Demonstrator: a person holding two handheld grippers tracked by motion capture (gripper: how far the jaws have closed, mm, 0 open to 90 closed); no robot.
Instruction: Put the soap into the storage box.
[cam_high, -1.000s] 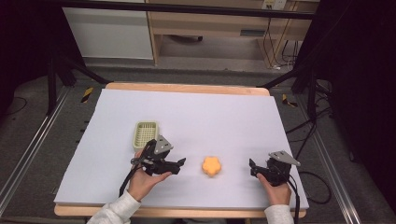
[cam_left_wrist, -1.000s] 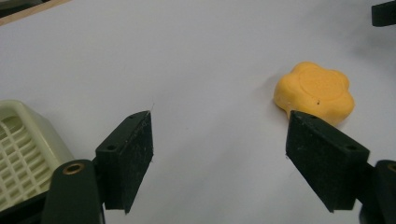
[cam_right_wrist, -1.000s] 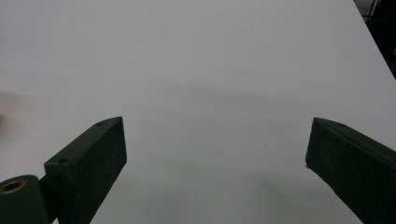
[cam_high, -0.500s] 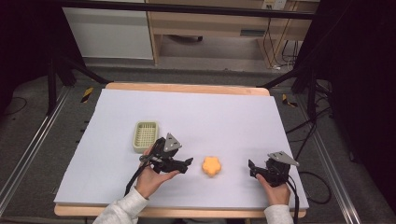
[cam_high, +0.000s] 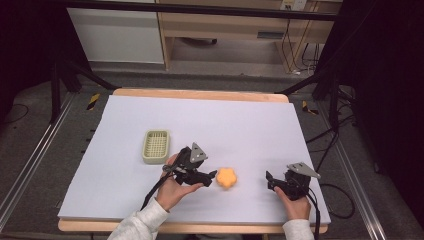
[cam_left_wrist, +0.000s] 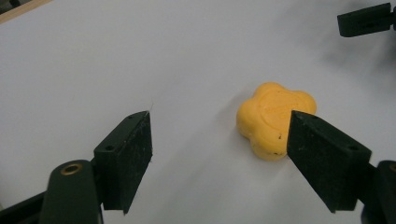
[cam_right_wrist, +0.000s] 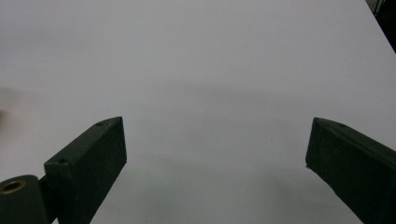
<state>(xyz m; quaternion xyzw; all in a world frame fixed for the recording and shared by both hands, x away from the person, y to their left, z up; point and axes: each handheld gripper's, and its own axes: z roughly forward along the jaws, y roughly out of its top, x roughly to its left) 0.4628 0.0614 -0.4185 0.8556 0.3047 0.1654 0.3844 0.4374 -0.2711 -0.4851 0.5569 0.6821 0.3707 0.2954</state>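
The left gripper (cam_high: 212, 176) is held low over the white table cover (cam_high: 240, 125), with its jaws spread wide and gripping nothing. In the left gripper view, the orange flower-shaped piece (cam_left_wrist: 275, 119) lies flat on the cover, ahead of the jaws and offset toward the right jaw, whose tip overlaps the near edge of the piece in that view; whether the jaw touches the piece cannot be told. In the high view, the orange flower-shaped piece (cam_high: 226, 177) sits in the front half of the table, just beside the tips of the left gripper and between the two grippers. The right gripper (cam_high: 271, 181) is held near the front right edge of the table, well apart from the piece, and points toward it. In the right gripper view, the jaws of the right gripper (cam_right_wrist: 215, 154) stand wide apart with only bare white cover between them. A pale green slotted tray (cam_high: 155, 146) rests on the cover behind and to the left of the left gripper, near it but apart from it. The left hand (cam_high: 172, 187) grasps the left gripper from behind, and a cable trails back from it along the forearm.
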